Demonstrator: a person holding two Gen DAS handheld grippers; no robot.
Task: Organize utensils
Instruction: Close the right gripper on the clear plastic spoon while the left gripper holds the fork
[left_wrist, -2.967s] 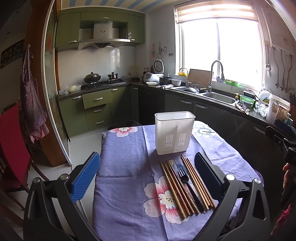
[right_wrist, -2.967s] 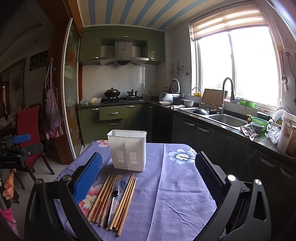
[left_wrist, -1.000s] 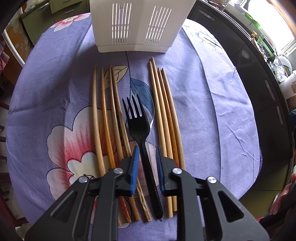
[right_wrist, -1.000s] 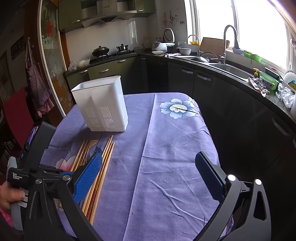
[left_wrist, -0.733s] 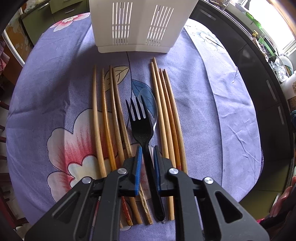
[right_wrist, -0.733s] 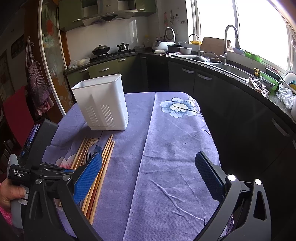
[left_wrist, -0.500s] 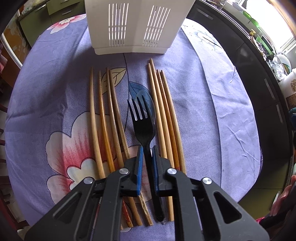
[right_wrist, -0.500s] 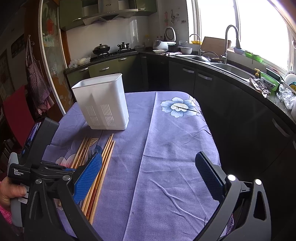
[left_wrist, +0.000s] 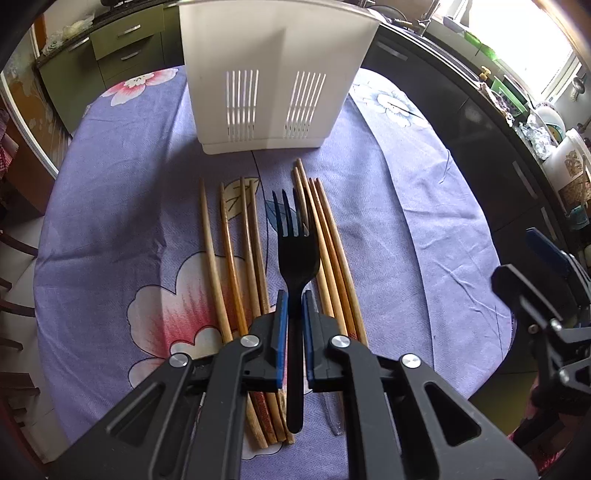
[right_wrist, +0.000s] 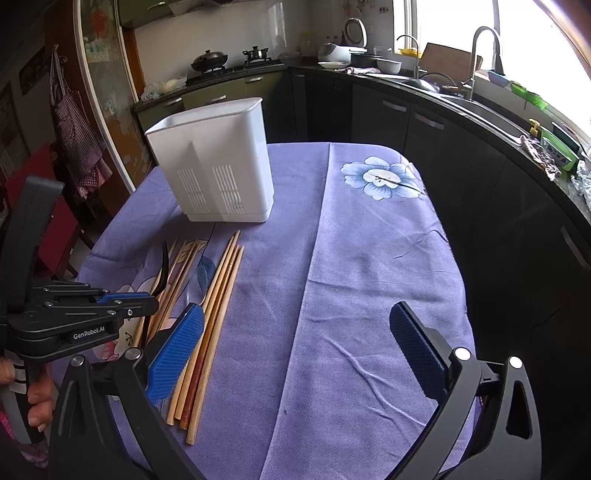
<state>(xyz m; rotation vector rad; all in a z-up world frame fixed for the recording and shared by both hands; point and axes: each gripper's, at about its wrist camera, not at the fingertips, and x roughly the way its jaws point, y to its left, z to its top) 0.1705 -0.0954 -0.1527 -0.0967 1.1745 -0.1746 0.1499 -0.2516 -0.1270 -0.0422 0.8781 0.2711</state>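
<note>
L claw (left_wrist: 291, 306) pinches the fork (left_wrist: 296, 254) at its neck, tines fwd, long axis pointing at the holder (left_wrist: 275, 74) straight ahead. Fork looks just lifted off the tabletop (left_wrist: 424, 221), betw. two chopstick (left_wrist: 334, 258) sets. R claw (right_wrist: 295, 354) spread wide, empty, farther off.

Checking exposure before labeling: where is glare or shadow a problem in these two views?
Left wrist: window blown out top right, white holder casts shadow over chopstick tips, black fork sharp. Right wrist: window overexposed, left edge dark, purple tablecloth evenly lit.
</note>
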